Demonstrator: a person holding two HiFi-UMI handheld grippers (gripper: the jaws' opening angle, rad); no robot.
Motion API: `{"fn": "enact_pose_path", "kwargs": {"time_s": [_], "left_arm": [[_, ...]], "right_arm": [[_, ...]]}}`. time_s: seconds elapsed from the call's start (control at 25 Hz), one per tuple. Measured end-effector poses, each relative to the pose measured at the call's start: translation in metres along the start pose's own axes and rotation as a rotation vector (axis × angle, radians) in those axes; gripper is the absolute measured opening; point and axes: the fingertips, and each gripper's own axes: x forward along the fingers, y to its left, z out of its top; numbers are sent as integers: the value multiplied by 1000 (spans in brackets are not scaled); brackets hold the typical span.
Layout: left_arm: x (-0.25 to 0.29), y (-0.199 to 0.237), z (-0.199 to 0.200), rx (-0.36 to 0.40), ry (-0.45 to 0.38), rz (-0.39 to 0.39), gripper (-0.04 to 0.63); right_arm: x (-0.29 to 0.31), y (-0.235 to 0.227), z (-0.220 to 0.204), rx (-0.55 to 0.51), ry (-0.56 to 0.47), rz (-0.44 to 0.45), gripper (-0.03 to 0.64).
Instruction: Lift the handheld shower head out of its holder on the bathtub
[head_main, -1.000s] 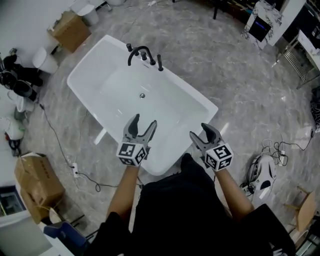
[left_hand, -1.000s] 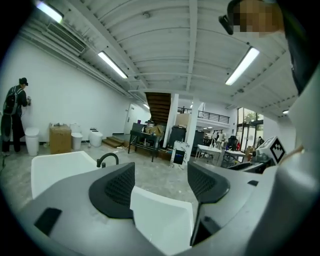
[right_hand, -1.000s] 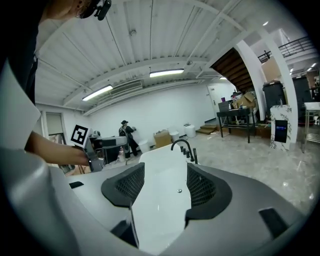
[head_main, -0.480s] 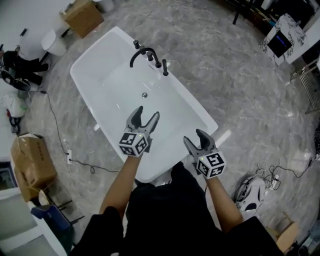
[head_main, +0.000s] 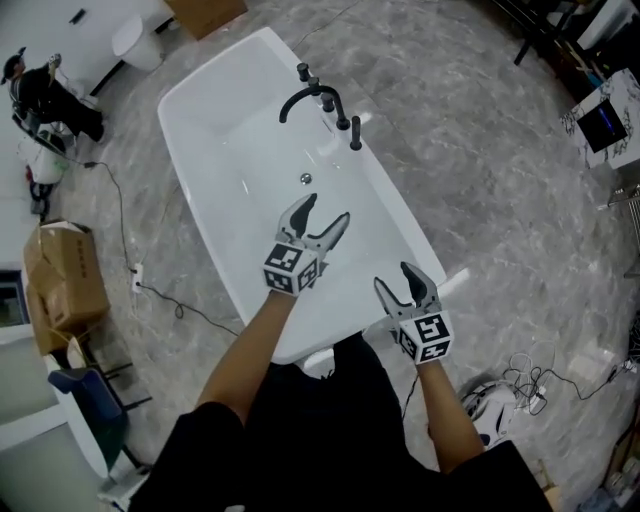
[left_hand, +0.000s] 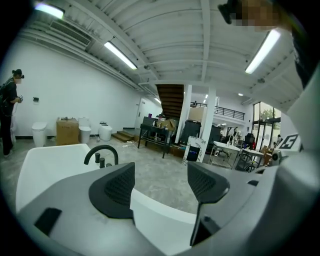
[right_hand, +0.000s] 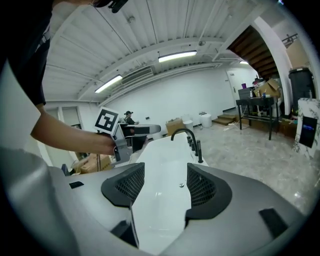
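Nearest the viewer, from above, the right gripper (head_main: 398, 280) was held by the near right corner of a white freestanding bathtub (head_main: 205, 75). Its jaws were apart with nothing between them. In its own view only the tub's bare inside and the drain (right_hand: 181, 185) were framed between them. A little further on, the left gripper (head_main: 325, 212) was raised over the tub's near half, jaws likewise parted and empty. It was pointed toward the far fittings, which suggested an approach rather than a grasp. On the tub's right-hand rim, well apart from both grippers, a black arched spout (head_main: 308, 97) stood in a row with small black handles. The handheld shower head (head_main: 355, 133) was judged to be the slim upright black piece at the nearer end of that row, seated in its holder. The holder itself was too small to be made out, and no hose could be seen. In the left gripper view the row was partly cut off by one jaw. Beyond, a cardboard box (head_main: 62, 275) and a cable (head_main: 160, 300) lay on the grey marbled floor (head_main: 480, 150).
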Motion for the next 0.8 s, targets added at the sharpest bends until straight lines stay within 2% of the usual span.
{"fn": "enact_pose_path", "kwargs": {"time_s": [0.32, 0.52, 0.8], "left_arm": [[52, 27, -15, -41, -3, 1, 305], [82, 51, -31, -28, 20, -2, 305], [125, 80, -61, -65, 37, 7, 305]], "right_arm": [[37, -26, -16, 80, 1, -16, 232], [66, -28, -25, 74, 16, -5, 232], [99, -39, -48, 81, 32, -4, 232]]}}
